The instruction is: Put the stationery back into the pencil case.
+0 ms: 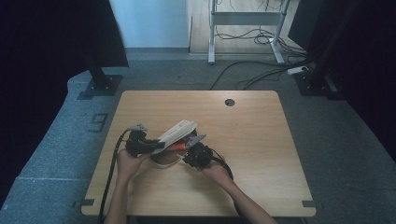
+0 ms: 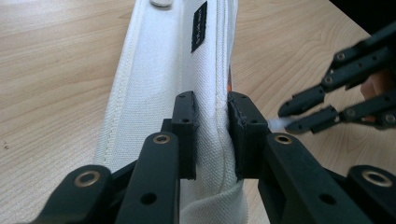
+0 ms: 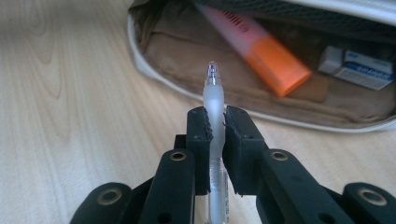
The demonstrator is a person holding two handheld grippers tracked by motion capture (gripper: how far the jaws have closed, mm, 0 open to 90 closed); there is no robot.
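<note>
Packing step: left gripper (image 2: 212,135) fingers pinch the white canvas pencil case's (image 2: 163,93) lid at frame centre; right gripper (image 3: 215,149) fingers clamp a frosted translucent pen (image 3: 214,100), likely next guided into the open case.

The pen (image 3: 214,116)'s lower end is hidden between the jaws; the eraser (image 3: 358,66)'s label is blurred.

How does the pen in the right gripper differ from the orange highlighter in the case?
The pen is slim, frosted and clear; the highlighter is thick, pink and orange. The pen is clamped between the right gripper fingers, outside the case; the highlighter lies loose inside it. Both are writing tools.
</note>
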